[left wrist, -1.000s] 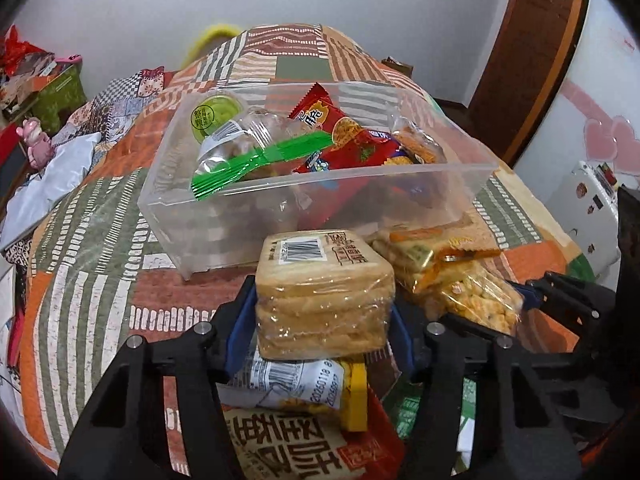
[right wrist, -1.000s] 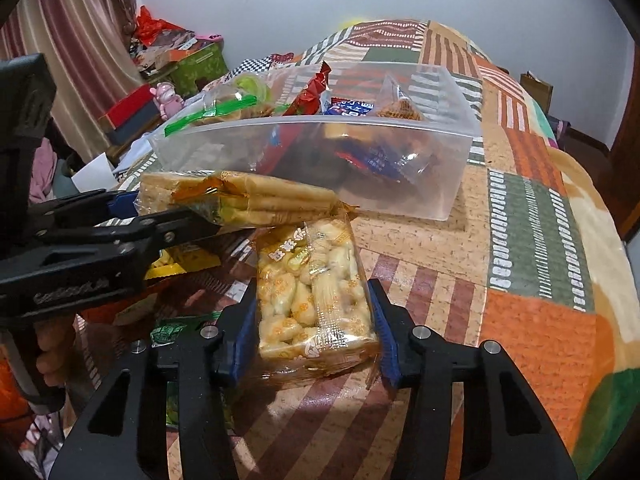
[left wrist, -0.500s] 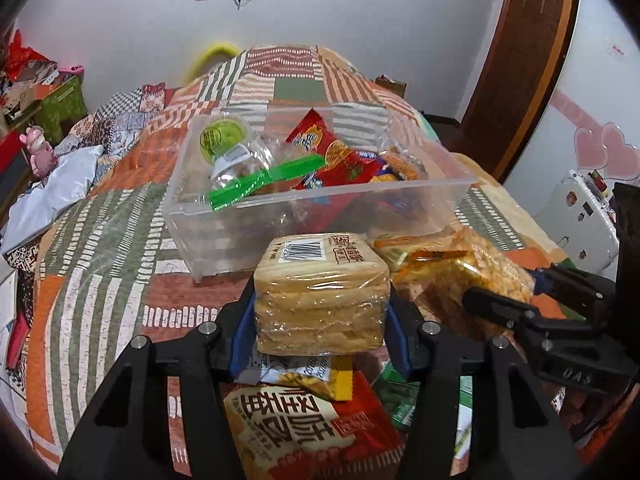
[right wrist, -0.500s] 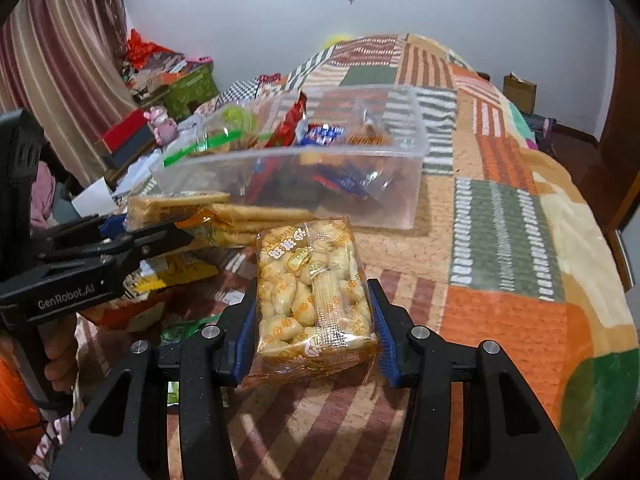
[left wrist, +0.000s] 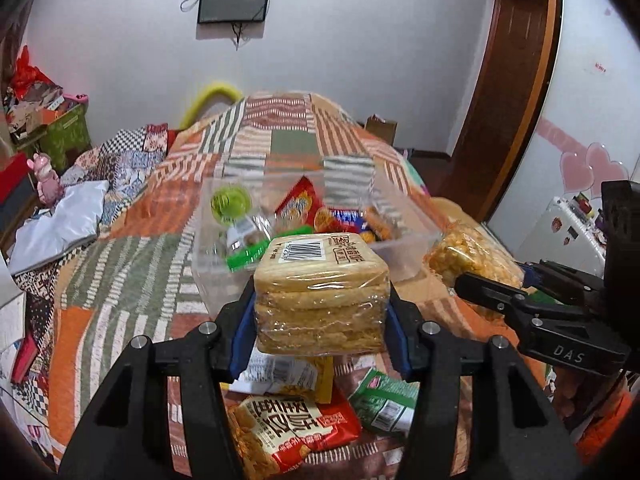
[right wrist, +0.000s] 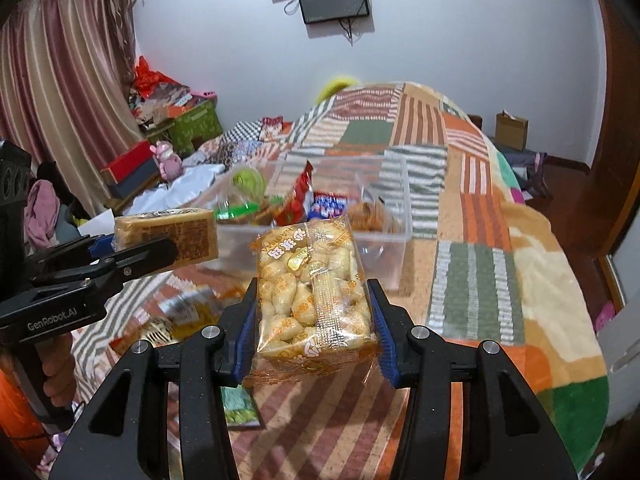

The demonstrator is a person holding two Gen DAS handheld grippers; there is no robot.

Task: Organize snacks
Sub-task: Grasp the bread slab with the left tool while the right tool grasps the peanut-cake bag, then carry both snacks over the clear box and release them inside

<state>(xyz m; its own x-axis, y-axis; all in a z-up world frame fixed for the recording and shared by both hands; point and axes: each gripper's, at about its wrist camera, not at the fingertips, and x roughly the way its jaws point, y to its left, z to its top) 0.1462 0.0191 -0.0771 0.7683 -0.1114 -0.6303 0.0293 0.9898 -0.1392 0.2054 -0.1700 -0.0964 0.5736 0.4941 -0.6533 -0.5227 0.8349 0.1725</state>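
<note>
A bedroom, white walls, a dark screen mounted high, and a bed spread with a patchwork quilt in orange, green and striped squares carried everything. Out on the quilt sat a clear plastic storage bin, already loaded: a red crinkly snack bag, a green-lidded cup and a blue wrapper among its contents. The left gripper was up off the bed, its blue-padded fingers clamped on both sides of a clear-wrapped square stack of tan biscuits with a barcode label on top, held level just short of the bin's near wall. Beside it, to its right, the right gripper had its fingers closed on a clear orange-printed bag of pale puffed snacks, also lifted clear of the quilt and pointing toward the bin. Below the left gripper, loose on the bed, lay a red and yellow noodle-snack packet with big characters, a yellow-edged packet with a white label and a small green packet. Off to the left edge, a pink toy figure stood near stacked boxes.
</note>
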